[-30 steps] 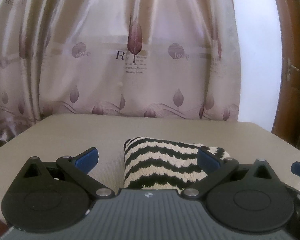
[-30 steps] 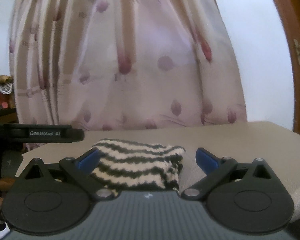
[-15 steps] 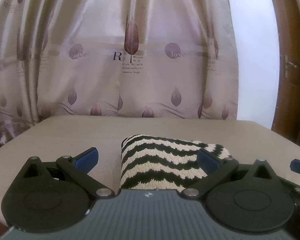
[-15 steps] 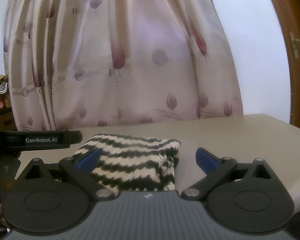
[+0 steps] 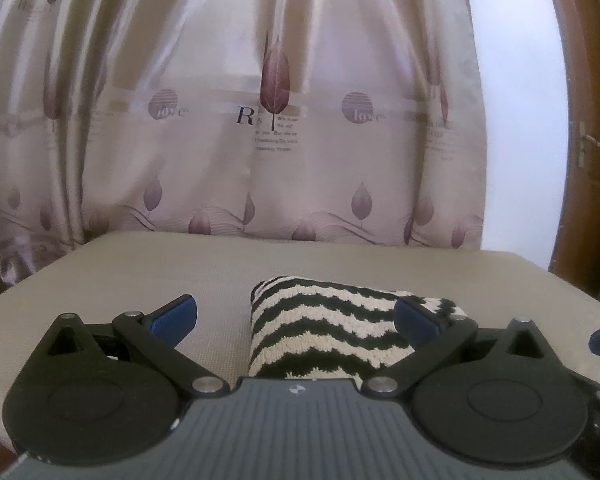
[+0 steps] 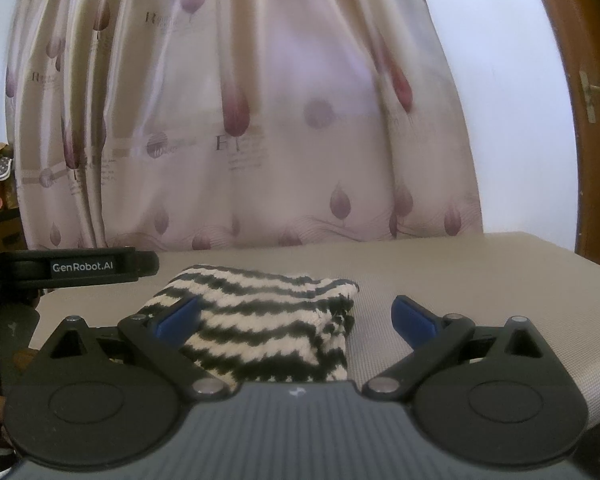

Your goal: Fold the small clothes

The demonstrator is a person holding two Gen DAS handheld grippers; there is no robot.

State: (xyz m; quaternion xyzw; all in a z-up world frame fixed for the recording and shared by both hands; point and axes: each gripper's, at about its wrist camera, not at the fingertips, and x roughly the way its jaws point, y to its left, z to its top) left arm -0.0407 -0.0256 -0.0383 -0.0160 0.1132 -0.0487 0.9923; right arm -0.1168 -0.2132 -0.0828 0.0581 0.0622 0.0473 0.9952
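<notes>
Behind the beige woven tabletop (image 5: 148,276) hangs a pale satin curtain printed with mauve leaves and lettering (image 5: 276,120), with a white wall and a brown wooden door (image 6: 592,120) off to the right. On the tabletop lies the black-and-cream zigzag knitted garment (image 5: 324,336), already gathered into a thick, compact block with layered edges showing at its right end in the right wrist view (image 6: 268,332).

The left gripper (image 5: 296,316) hangs just in front of the garment's left end, its 2 blue-tipped fingers spread wide and holding nothing. The right gripper (image 6: 296,316) sits at the garment's right end, likewise spread apart and empty; the left gripper's black body (image 6: 80,268) shows at that view's left edge.

Judging by the tidy bundle and both claws free of it, the folding looks essentially finished. At most 1 final tuck or squaring of the loose right edge seems left.
</notes>
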